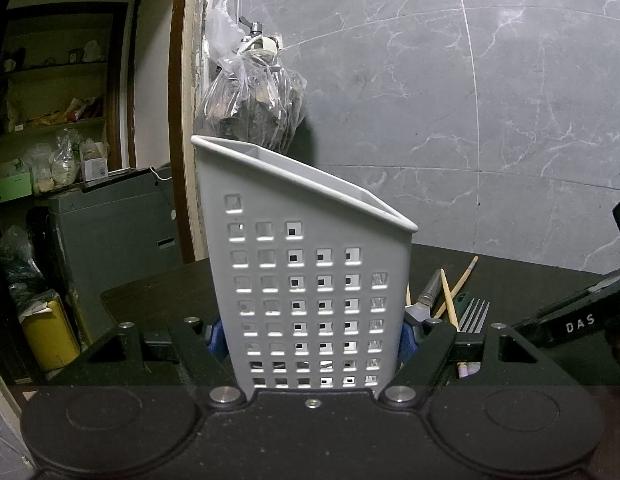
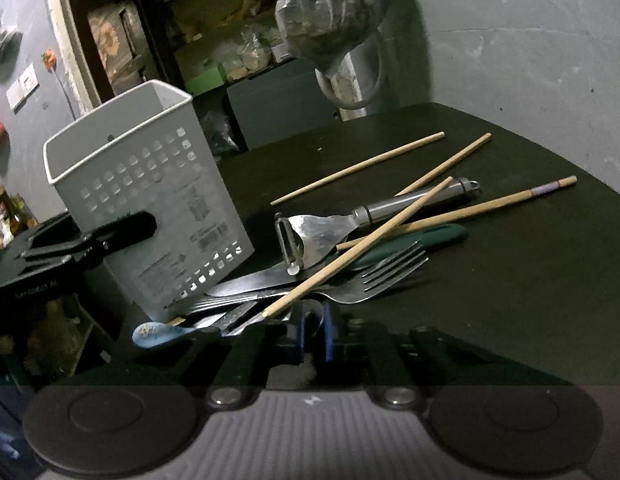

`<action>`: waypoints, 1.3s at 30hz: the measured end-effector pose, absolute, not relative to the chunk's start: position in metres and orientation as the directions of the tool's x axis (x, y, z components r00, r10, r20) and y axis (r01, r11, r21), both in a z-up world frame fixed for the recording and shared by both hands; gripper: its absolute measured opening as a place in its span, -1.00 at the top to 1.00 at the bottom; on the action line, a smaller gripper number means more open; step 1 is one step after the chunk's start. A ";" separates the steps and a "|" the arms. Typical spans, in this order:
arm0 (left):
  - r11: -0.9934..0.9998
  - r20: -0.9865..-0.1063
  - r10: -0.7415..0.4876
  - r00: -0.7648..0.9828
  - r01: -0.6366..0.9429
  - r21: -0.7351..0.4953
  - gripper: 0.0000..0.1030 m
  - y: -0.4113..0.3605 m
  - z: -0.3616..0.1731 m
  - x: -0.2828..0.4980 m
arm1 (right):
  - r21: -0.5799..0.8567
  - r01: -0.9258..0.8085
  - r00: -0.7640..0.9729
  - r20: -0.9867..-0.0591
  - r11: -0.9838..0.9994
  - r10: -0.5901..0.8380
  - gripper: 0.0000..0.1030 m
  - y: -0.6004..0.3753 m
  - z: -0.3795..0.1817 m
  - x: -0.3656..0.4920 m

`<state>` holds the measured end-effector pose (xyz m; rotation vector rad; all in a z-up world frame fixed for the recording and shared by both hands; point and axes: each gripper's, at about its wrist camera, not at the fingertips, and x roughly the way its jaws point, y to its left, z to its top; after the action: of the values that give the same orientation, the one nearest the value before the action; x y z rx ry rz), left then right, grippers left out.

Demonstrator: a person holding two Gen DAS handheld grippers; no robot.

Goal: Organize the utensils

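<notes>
A white perforated utensil holder (image 1: 310,280) stands on the dark table, and my left gripper (image 1: 311,340) is shut on its lower sides with blue pads touching both walls. The holder also shows in the right wrist view (image 2: 150,200), with the left gripper (image 2: 90,240) on it. Beside it lies a pile of utensils: a metal peeler (image 2: 310,236), a fork (image 2: 373,276), a green-handled knife (image 2: 421,240), several wooden chopsticks (image 2: 361,240), a blue spoon (image 2: 158,334). My right gripper (image 2: 311,340) is nearly closed at the pile's near edge, on a metal utensil end.
A plastic bag (image 1: 250,96) hangs on the marble wall behind the holder. Two chopsticks (image 2: 357,168) lie apart toward the table's far side. Cluttered shelves (image 1: 50,120) and a grey appliance (image 1: 110,240) stand off to the left beyond the table edge.
</notes>
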<state>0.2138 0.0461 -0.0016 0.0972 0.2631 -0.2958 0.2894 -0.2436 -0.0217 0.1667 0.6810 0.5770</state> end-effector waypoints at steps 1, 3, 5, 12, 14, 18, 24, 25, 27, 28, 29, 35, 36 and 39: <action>0.952 -0.270 -0.275 0.923 0.301 0.056 -0.48 0.046 -0.002 0.214 | 0.338 -0.443 0.630 -0.542 0.830 0.557 0.84 -0.245 -0.022 0.289; 0.952 -0.270 -0.276 0.923 0.301 0.056 -0.48 0.046 -0.002 0.214 | 0.337 -0.434 0.645 -0.532 0.836 0.549 0.85 -0.247 -0.021 0.286; 0.952 -0.270 -0.275 0.923 0.300 0.056 -0.48 0.046 -0.002 0.214 | 0.320 -0.426 0.665 -0.524 0.846 0.532 0.86 -0.249 -0.018 0.282; 0.952 -0.271 -0.276 0.922 0.301 0.053 -0.48 0.046 -0.002 0.214 | 0.168 -0.392 0.771 -0.476 0.904 0.423 0.91 -0.256 0.003 0.261; 0.952 -0.274 -0.276 0.921 0.301 0.050 -0.48 0.046 -0.002 0.215 | 0.096 -0.386 0.804 -0.453 0.918 0.385 0.92 -0.257 0.013 0.253; 0.953 -0.280 -0.277 0.919 0.301 0.043 -0.47 0.047 -0.002 0.217 | -0.017 -0.376 0.845 -0.417 0.926 0.335 0.93 -0.255 0.029 0.239; 0.952 -0.282 -0.278 0.918 0.302 0.043 -0.47 0.047 -0.001 0.219 | -0.064 -0.379 0.850 -0.417 0.923 0.320 0.94 -0.252 0.035 0.235; 0.952 -0.282 -0.278 0.918 0.302 0.044 -0.47 0.047 0.000 0.219 | -0.052 -0.381 0.845 -0.425 0.923 0.325 0.94 -0.253 0.033 0.237; 0.952 -0.284 -0.279 0.917 0.303 0.045 -0.47 0.047 -0.001 0.220 | -0.017 -0.378 0.833 -0.442 0.926 0.332 0.94 -0.257 0.028 0.241; 0.952 -0.284 -0.280 0.917 0.304 0.045 -0.47 0.047 -0.001 0.220 | 0.005 -0.375 0.826 -0.453 0.927 0.337 0.94 -0.260 0.025 0.244; 0.952 -0.284 -0.279 0.917 0.304 0.045 -0.47 0.047 0.000 0.220 | 0.031 -0.371 0.815 -0.469 0.928 0.341 0.94 -0.262 0.021 0.249; 0.952 -0.284 -0.279 0.917 0.304 0.046 -0.47 0.047 -0.001 0.220 | 0.132 -0.355 0.761 -0.535 0.926 0.368 0.94 -0.275 0.000 0.267; 0.952 -0.284 -0.279 0.917 0.304 0.045 -0.47 0.047 -0.001 0.220 | 0.142 -0.354 0.754 -0.542 0.924 0.372 0.94 -0.277 -0.004 0.269; 0.952 -0.284 -0.279 0.918 0.303 0.045 -0.47 0.047 -0.001 0.220 | 0.175 -0.351 0.739 -0.551 0.920 0.387 0.94 -0.281 -0.012 0.273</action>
<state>0.2202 0.0472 -0.0007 0.0888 0.2785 -0.2997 0.2730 -0.2807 -0.0117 0.0607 0.6179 0.4053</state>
